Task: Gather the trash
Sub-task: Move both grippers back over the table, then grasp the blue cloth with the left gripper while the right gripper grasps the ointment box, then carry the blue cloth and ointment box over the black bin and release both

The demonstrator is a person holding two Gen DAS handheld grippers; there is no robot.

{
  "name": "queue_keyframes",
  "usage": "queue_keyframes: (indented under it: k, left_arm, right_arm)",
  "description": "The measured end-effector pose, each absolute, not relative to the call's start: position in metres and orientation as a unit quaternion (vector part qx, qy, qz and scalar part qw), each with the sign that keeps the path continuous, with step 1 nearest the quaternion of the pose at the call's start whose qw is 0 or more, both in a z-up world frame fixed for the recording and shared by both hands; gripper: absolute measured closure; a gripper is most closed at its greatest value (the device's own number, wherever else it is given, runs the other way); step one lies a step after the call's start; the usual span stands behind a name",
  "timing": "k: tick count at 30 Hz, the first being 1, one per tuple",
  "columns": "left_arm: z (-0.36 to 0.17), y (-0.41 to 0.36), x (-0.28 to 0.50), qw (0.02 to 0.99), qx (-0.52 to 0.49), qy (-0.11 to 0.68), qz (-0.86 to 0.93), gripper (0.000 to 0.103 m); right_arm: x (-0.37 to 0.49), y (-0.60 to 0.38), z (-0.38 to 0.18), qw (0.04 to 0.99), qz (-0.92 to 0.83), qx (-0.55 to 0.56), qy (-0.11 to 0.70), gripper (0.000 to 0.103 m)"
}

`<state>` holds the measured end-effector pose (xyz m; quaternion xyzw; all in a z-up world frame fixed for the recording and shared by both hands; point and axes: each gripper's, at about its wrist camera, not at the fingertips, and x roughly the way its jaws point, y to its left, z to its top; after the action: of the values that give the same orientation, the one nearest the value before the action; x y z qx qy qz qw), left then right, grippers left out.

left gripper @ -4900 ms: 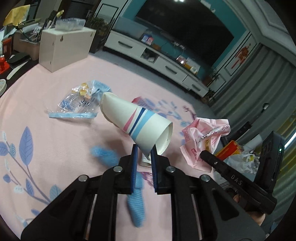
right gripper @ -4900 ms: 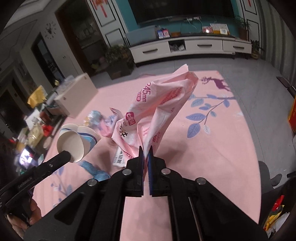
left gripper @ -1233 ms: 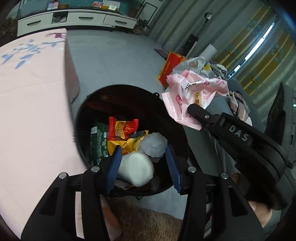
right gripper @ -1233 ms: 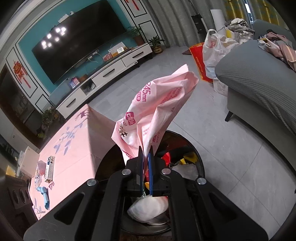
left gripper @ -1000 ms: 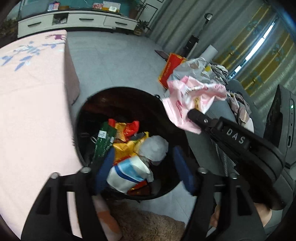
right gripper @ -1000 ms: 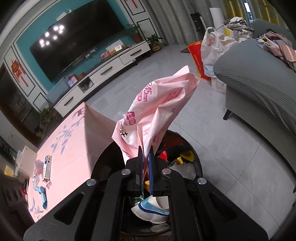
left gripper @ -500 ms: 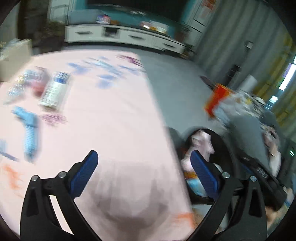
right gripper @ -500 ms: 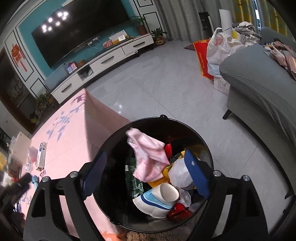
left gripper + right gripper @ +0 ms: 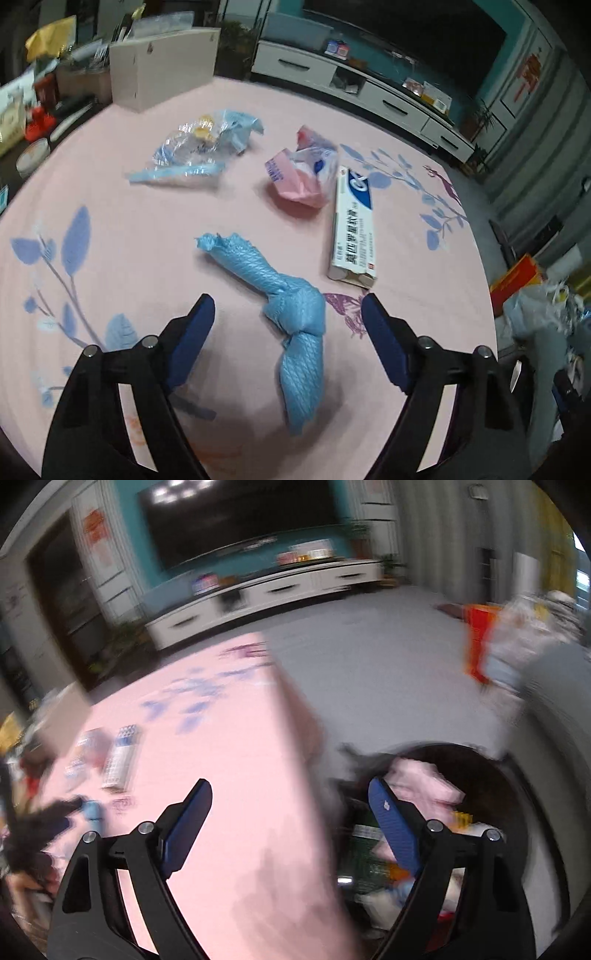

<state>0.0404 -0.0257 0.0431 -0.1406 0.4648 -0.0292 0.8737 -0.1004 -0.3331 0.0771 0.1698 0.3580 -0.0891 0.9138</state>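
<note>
Left gripper [image 9: 286,321]: we are hovering it over the knotted blue bag [image 9: 284,299] on the pink tablecloth [image 9: 110,206]; its jaws are standing wide and closing in, the bag lying between them untouched.
Right gripper [image 9: 290,812]: we are holding it spread and empty, above the table edge beside the black bin [image 9: 517,775].
Done: we are seeing a pink wrapper [image 9: 421,786] and other packets already lying in the bin.
Left: we are still facing the blue bag, a crumpled pink pack [image 9: 301,173], a white and blue carton [image 9: 352,225] just beside it, and a clear plastic wrapper [image 9: 192,151] farther back.
Hard to make out: we are getting a heavily blurred right view, so the bin's contents are mostly unreadable and its near rim is cut off behind the gripper.
</note>
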Motion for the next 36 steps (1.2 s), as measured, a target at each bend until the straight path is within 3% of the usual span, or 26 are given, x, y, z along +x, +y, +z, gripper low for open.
queue_keyframes:
  k: [5, 8, 10, 19, 23, 27, 29, 36]
  left_arm:
    - [0.026, -0.037, 0.044, 0.852, -0.167, 0.491, -0.067, 0.028]
    - [0.02, -0.033, 0.045, 0.85, -0.175, 0.493, -0.063, 0.044]
    - [0.019, -0.031, 0.05, 0.847, -0.179, 0.496, -0.069, 0.065]
    - [0.041, 0.017, 0.041, 0.859, -0.225, 0.457, -0.047, 0.068]
    - [0.053, 0.039, 0.034, 0.864, -0.253, 0.435, -0.031, 0.068]
    - [0.052, 0.045, 0.032, 0.855, -0.274, 0.438, -0.037, 0.068]
    - [0.055, 0.045, 0.027, 0.857, -0.275, 0.434, -0.043, 0.068]
    - [0.065, 0.03, 0.019, 0.868, -0.255, 0.421, -0.062, 0.068]
  right_arm:
    - [-0.015, -0.25, 0.084, 0.913, 0.009, 0.123, 0.389, 0.021]
    - [0.036, -0.206, 0.076, 0.899, 0.046, 0.105, 0.422, 0.025]
    - [0.064, -0.182, 0.068, 0.889, 0.066, 0.093, 0.443, 0.026]
    - [0.122, -0.128, 0.034, 0.869, 0.049, 0.043, 0.49, 0.029]
    - [0.126, -0.122, 0.02, 0.866, 0.033, 0.022, 0.499, 0.04]
    - [0.128, -0.12, 0.01, 0.865, 0.018, 0.021, 0.501, 0.062]
    - [0.123, -0.122, 0.011, 0.867, 0.018, 0.022, 0.497, 0.067]
    - [0.071, -0.156, 0.035, 0.884, 0.038, 0.059, 0.462, 0.07]
